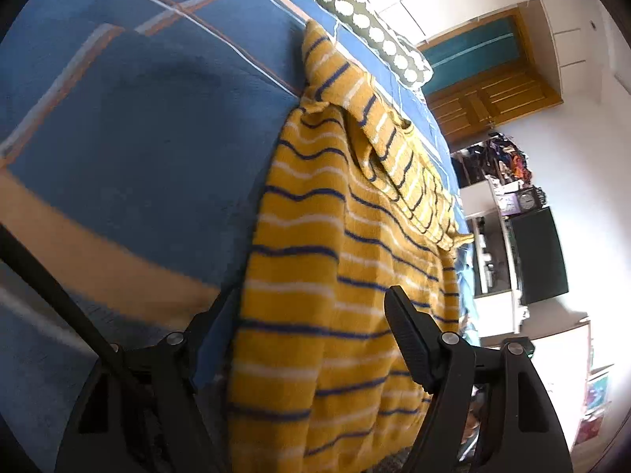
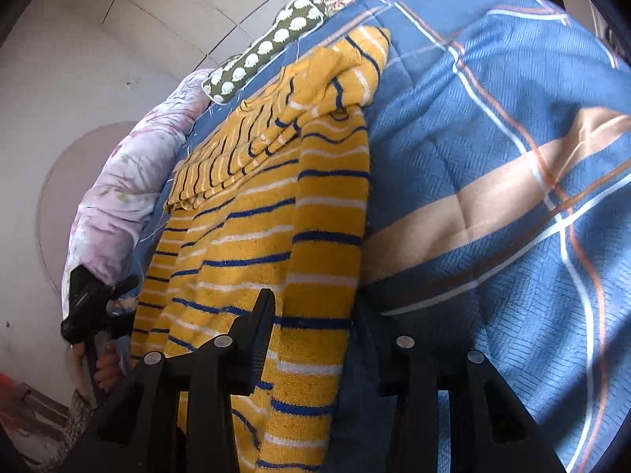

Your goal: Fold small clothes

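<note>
A yellow knit sweater [image 1: 339,260] with blue and white stripes lies on a blue patterned bedspread [image 1: 150,142]. Its sleeves are folded across the far part of the body. My left gripper [image 1: 307,327] is open, its jaws standing either side of the sweater's near hem; one finger [image 1: 410,339] rests above the cloth. The sweater also shows in the right wrist view [image 2: 276,236]. My right gripper [image 2: 315,323] is open, straddling the near hem at the sweater's right edge, with one finger [image 2: 258,331] over the cloth. The left gripper [image 2: 90,307] appears at the far left of that view.
A green pillow with white dots [image 1: 366,23] lies at the head of the bed. A pink floral quilt [image 2: 130,181] is bunched at the bed's left side. A wooden door [image 1: 489,90] and shelves with a dark screen [image 1: 536,252] stand beyond the bed.
</note>
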Motion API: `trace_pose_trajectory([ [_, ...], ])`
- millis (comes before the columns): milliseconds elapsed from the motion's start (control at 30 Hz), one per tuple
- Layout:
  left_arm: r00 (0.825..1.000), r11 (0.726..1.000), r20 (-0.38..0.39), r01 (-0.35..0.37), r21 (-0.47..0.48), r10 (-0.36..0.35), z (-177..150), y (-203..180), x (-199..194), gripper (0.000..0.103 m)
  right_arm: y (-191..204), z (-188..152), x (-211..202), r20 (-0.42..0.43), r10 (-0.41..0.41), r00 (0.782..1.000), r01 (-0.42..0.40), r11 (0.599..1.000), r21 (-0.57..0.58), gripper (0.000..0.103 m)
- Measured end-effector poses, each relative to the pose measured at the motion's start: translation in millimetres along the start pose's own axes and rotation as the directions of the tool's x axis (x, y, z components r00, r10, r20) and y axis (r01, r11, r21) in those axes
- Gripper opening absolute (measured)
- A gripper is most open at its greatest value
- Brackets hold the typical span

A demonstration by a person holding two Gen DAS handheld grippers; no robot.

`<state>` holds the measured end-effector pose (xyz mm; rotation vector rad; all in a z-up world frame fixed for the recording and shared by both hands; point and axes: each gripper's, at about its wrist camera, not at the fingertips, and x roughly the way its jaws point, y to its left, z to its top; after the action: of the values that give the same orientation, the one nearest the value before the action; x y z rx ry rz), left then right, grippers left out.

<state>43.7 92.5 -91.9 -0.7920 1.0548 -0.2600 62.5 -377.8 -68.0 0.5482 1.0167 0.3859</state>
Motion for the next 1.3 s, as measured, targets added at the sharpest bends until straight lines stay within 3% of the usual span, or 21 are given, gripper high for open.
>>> trace_pose_trajectory([
  [67, 0.999, 0.998, 0.018, -0.038, 0.041, 0.037, 0.6, -1.3, -6.8, 0.074, -4.6, 0.6, -7.6, 0.031, -0.041, 0.999, 0.041, 0.999, 0.005, 0.044],
  [133, 1.000, 0.999, -0.013, -0.024, 0.040, 0.025, 3.3, 3.3, -3.5, 0.074, -11.1, 0.5, -7.5, 0.024, -0.028, 0.999, 0.027, 0.999, 0.029, 0.044],
  [267, 0.984, 0.988, -0.097, 0.146, -0.039, -0.149, 11.2, 9.9, 17.4, 0.074, -11.1, -3.0, -2.6, 0.001, 0.005, 1.000, -0.006, 0.999, 0.041, 0.045],
  [367, 0.976, 0.981, -0.103, 0.186, -0.055, -0.191, 9.6, 5.5, 23.4, 0.074, -1.6, -6.0, 2.4, -0.026, 0.019, 0.999, -0.019, 1.000, 0.010, 0.046],
  [600, 0.968, 0.973, -0.096, 0.230, -0.028, -0.232, -24.2, -0.5, 10.2, 0.074, 9.5, -17.0, 10.3, -0.057, 0.075, 0.996, -0.076, 0.997, -0.017, 0.051],
  [667, 0.967, 0.970, -0.074, 0.243, -0.028, -0.245, -38.2, 1.5, 1.3, 0.066, 7.0, -21.0, 11.4, -0.070, 0.123, 0.990, -0.123, 0.992, 0.009, 0.051],
  [733, 0.963, 0.964, -0.054, 0.261, -0.048, -0.264, -51.3, 5.0, -7.3, 0.047, 5.1, -25.9, 11.9, -0.081, 0.164, 0.983, -0.162, 0.986, 0.026, 0.051],
  [800, 0.959, 0.958, -0.041, 0.276, -0.074, -0.280, -61.5, 10.9, -14.0, 0.041, 4.7, -31.2, 11.7, -0.085, 0.192, 0.978, -0.189, 0.981, 0.036, 0.051],
  [1067, 0.953, 0.950, -0.046, 0.294, -0.103, -0.300, -110.4, 11.6, -14.6, 0.040, 16.4, -57.0, 8.4, -0.119, 0.240, 0.963, -0.240, 0.971, 0.013, 0.050],
  [1300, 0.958, 0.954, -0.033, 0.279, -0.108, -0.284, -120.9, 5.2, -11.8, 0.045, 16.3, -78.6, 1.4, -0.122, 0.267, 0.956, -0.265, 0.964, 0.038, 0.050],
])
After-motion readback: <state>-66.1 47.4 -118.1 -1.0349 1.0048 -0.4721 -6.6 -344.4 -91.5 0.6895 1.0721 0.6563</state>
